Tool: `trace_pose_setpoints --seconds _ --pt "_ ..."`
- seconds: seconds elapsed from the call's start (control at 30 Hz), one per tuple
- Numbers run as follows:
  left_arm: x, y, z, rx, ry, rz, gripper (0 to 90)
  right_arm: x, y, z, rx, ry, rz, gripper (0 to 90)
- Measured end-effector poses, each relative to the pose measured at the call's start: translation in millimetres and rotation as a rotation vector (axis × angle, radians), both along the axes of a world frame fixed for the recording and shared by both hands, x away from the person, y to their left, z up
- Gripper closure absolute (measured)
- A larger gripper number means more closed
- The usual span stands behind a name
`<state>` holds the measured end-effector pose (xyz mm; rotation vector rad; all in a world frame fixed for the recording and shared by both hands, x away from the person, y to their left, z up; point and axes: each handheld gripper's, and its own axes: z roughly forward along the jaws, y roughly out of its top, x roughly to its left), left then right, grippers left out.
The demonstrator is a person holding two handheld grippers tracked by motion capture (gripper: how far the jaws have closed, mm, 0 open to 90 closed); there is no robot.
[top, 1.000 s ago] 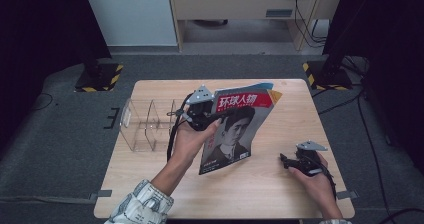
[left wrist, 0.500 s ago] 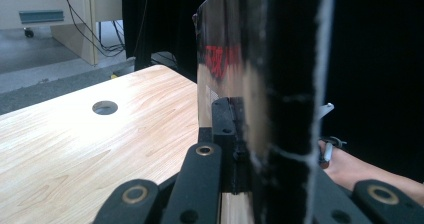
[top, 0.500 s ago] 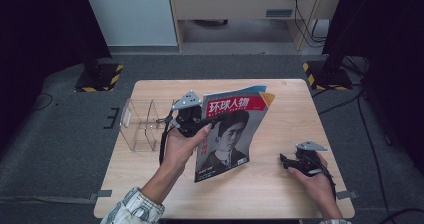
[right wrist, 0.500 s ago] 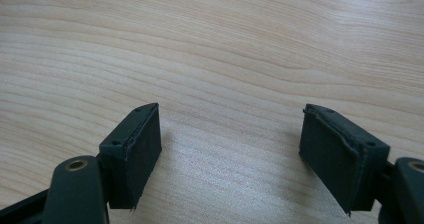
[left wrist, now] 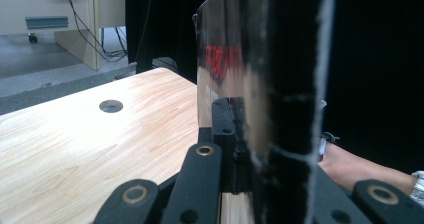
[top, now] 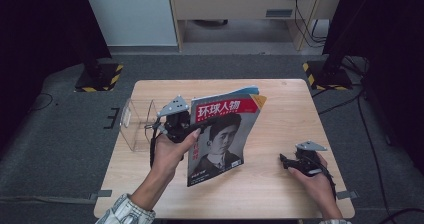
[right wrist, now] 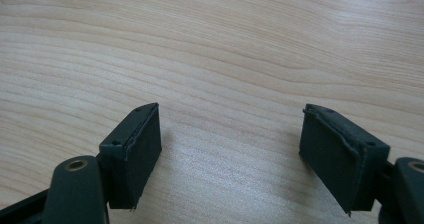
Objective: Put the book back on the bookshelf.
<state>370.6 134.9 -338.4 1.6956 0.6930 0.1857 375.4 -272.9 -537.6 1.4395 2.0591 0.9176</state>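
A magazine (top: pixel 222 134) with a red title and a portrait on its cover stands tilted, nearly upright, over the middle of the wooden table (top: pixel 285 104). My left gripper (top: pixel 191 129) is shut on its left edge. In the left gripper view the magazine's edge (left wrist: pixel 280 109) runs up between the jaws of my left gripper (left wrist: pixel 240 134). A clear plastic rack (top: pixel 135 125) stands just left of that gripper. My right gripper (top: pixel 284 160) rests low at the table's right front. In the right gripper view my right gripper (right wrist: pixel 232 149) is open over bare wood (right wrist: pixel 210 44).
The table's back right has a small round hole (left wrist: pixel 110 105). Dark stands with yellow-black feet (top: pixel 100 76) flank the table on the grey floor. A person's hand (left wrist: pixel 360 166) lies beyond the magazine. Bare wood stretches between the magazine and the right gripper.
My left gripper has carried the magazine leftward, closer to the clear rack. The right gripper has stayed where it was.
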Motion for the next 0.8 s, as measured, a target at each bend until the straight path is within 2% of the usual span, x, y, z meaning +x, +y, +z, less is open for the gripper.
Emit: trace_pose_setpoints --seconds 0.17,0.47,0.53,0.8 --pt "-7.3 15.7 -0.2 -0.024 -0.002 0.008 86.4 -0.2 0.1 0.0 0.001 0.002 -0.001 24.9" --pt "-13.1 38.6 1.4 -0.04 -0.011 0.033 86.4 -0.5 0.3 0.0 0.0 0.001 0.002 24.9" --pt "-14.6 48.1 -0.2 -0.051 -0.006 0.041 86.4 -0.5 0.3 0.0 -0.001 0.001 0.002 24.9" --pt "-15.5 68.0 -5.8 -0.083 0.004 0.051 86.4 -0.6 0.4 0.0 0.0 0.001 0.0 24.9"
